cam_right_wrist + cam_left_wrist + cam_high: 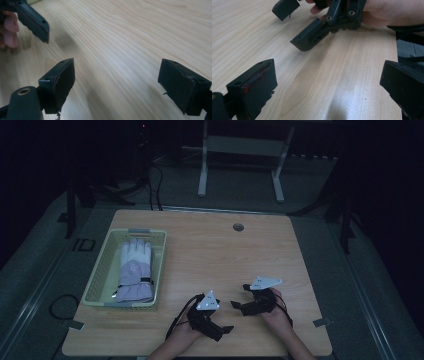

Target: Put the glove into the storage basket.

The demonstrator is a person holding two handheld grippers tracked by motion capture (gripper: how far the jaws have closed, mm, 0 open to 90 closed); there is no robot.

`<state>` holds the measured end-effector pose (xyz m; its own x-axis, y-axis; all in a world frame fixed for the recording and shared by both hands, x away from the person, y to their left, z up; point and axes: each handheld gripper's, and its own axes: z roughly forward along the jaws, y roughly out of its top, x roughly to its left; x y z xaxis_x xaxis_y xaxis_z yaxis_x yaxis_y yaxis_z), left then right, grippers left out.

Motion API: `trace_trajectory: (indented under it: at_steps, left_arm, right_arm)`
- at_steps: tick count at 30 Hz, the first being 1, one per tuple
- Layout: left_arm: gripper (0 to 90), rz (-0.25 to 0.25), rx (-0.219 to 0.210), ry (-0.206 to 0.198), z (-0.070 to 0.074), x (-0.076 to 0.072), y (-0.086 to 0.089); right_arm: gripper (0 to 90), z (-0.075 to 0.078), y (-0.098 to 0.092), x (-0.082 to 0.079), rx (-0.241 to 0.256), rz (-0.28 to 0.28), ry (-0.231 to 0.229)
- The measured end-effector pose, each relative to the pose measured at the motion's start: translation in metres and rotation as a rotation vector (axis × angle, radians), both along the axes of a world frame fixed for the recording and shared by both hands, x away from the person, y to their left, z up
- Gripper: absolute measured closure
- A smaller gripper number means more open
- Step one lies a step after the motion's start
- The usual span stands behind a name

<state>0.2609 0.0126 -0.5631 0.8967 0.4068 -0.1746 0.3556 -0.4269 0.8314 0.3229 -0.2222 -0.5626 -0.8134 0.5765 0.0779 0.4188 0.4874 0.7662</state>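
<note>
A white and grey glove [134, 270] lies in a pale green basket [100, 270] on the left of the wooden table [225, 245]. Both hand-held grippers sit low over the table's front edge, facing each other and apart. My left gripper [225, 319] is open with bare wood between its jaws [329, 85]. Its view shows the right gripper's jaw [312, 37] and a hand [382, 15] ahead. My right gripper [239, 296] is open too, nothing between its jaws [117, 80]. The left gripper's jaw [32, 20] and a person's fingers [10, 30] show at the upper left of the right gripper view.
A round cable hole [238, 227] sits near the table's far edge. A white metal frame [240, 150] stands on the floor beyond the table. A dark cable [62, 305] lies on the floor at the left. The room around is dim.
</note>
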Motion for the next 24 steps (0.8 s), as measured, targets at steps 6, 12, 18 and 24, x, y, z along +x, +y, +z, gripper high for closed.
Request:
trace_trajectory:
  at_steps: [6, 12, 18, 24]
  left_arm:
    - [1.1, -0.019, 0.011, -0.002, -0.006, -0.003, -0.006]
    - [1.1, -0.011, -0.02, -0.002, -0.006, -0.003, -0.003]
    - [1.1, 0.002, -0.054, -0.003, -0.005, -0.002, 0.002]
    - [1.0, 0.005, -0.046, -0.003, -0.006, -0.002, 0.002]
  right_arm:
    - [14.2, 0.0, -0.012, -0.01, -0.004, -0.009, -0.02]
    - [14.2, 0.001, -0.027, -0.018, 0.033, -0.037, -0.03]
    - [14.1, 0.0, -0.031, -0.018, 0.028, -0.054, -0.043]
    - [14.2, 0.0, -0.031, -0.018, 0.02, -0.054, -0.046]
